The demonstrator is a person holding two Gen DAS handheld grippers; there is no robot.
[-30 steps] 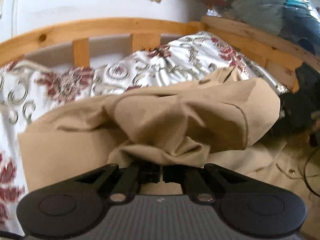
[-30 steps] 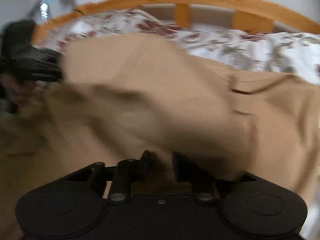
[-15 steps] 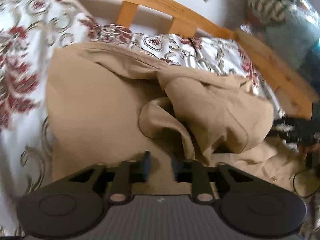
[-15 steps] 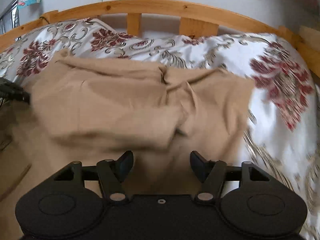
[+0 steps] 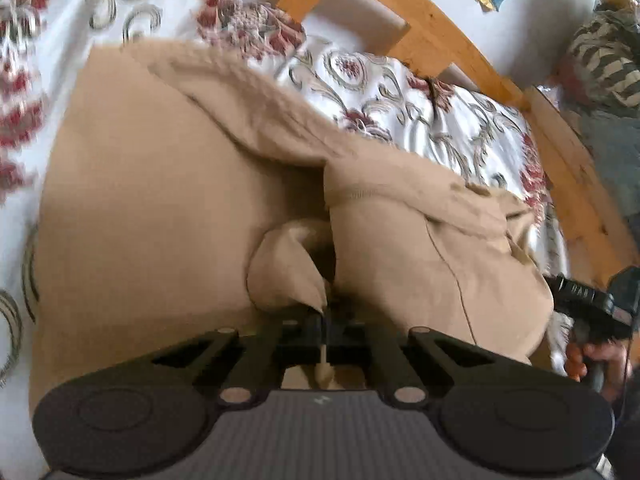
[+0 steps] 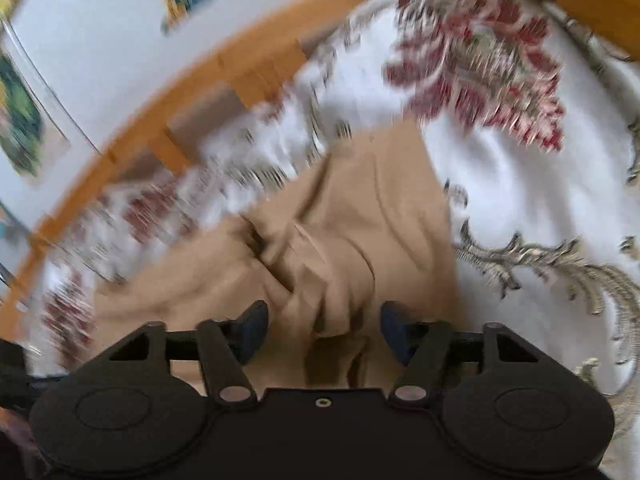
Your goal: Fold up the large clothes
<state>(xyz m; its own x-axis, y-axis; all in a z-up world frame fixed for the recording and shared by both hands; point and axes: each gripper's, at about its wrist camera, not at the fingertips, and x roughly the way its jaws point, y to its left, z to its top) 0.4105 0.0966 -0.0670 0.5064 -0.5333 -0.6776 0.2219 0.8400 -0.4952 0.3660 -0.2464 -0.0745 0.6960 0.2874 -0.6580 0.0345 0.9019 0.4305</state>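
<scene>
Left gripper (image 5: 323, 326), nearest at 6 o'clock in its own view: jaws have just closed, pinching a thin fold of the tan garment (image 5: 160, 216), with a sliver of cloth showing between the pads. Right gripper (image 6: 322, 330), 6 o'clock in its view: jaws have just been closing from wider, but there is a gap and the pads stand clear either side of a bunched ridge of the same garment, not pressing it.

Garment lies spread on the floral bedspread (image 5: 420, 108), flat panel towards 9 o'clock, a lumpy doubled-over part towards 3 o'clock in the left view.

Step, as I read it: mid-fold, regrasping edges for the next fold. The left has its hold and the right is lining up. Next move probably needs the right jaws to close on that ridge, then both to lift together and lay the cloth over evenly, or the fold will skew.

Further out: wooden bed frame (image 5: 440, 40) from 12 to 3 o'clock, wall posters beyond.

Hard to tell: the right view is heavily blurred. Which part of the garment is pinched is unclear. A hand (image 5: 592, 360) on the other tool is cut off at 4 o'clock in the left view.
</scene>
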